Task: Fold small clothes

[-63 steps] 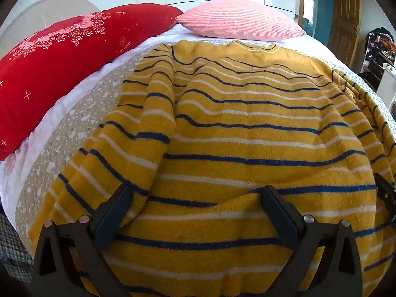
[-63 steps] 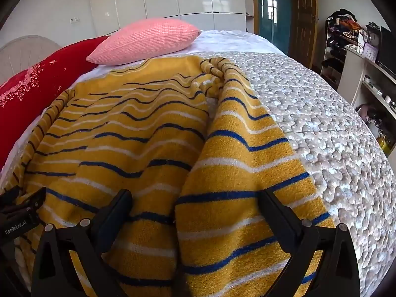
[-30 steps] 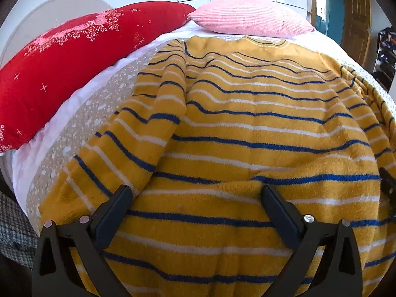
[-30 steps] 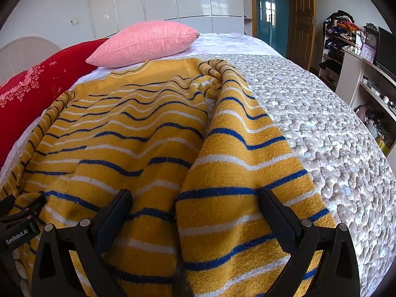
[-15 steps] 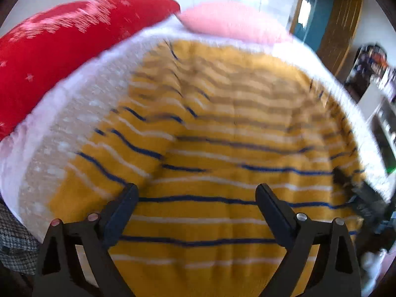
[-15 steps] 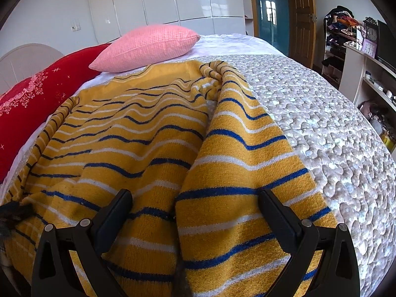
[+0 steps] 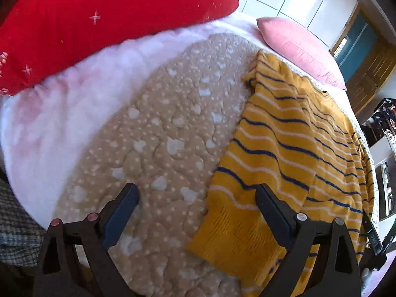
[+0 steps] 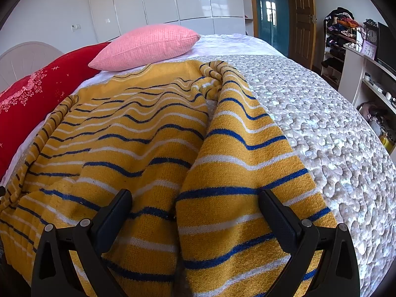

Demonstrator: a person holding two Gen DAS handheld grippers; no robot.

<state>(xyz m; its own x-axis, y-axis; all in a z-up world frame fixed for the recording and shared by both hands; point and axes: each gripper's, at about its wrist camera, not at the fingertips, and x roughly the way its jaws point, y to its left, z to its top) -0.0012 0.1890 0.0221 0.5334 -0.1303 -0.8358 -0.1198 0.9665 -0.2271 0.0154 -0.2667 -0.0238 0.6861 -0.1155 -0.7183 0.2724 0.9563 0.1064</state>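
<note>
A yellow sweater with blue and white stripes (image 8: 148, 133) lies spread on the bed. Its right sleeve (image 8: 242, 153) is folded down along the body. My right gripper (image 8: 195, 203) is open, low over the sleeve's lower end and the hem. In the left wrist view the sweater (image 7: 297, 153) lies to the right, and its left sleeve cuff (image 7: 232, 225) reaches between the fingers. My left gripper (image 7: 195, 198) is open and empty, above the bedspread at the cuff's edge.
The beige quilted bedspread (image 7: 158, 133) (image 8: 321, 123) covers the bed. A red pillow (image 7: 86, 17) (image 8: 32, 94) lies along the left side and a pink pillow (image 8: 148, 47) (image 7: 299, 52) at the far end. Shelves and a desk (image 8: 358, 57) stand to the right.
My left gripper has swung left off the sweater's body to the left sleeve cuff and bare bedspread. My right gripper has stayed nearly still over the right sleeve.
</note>
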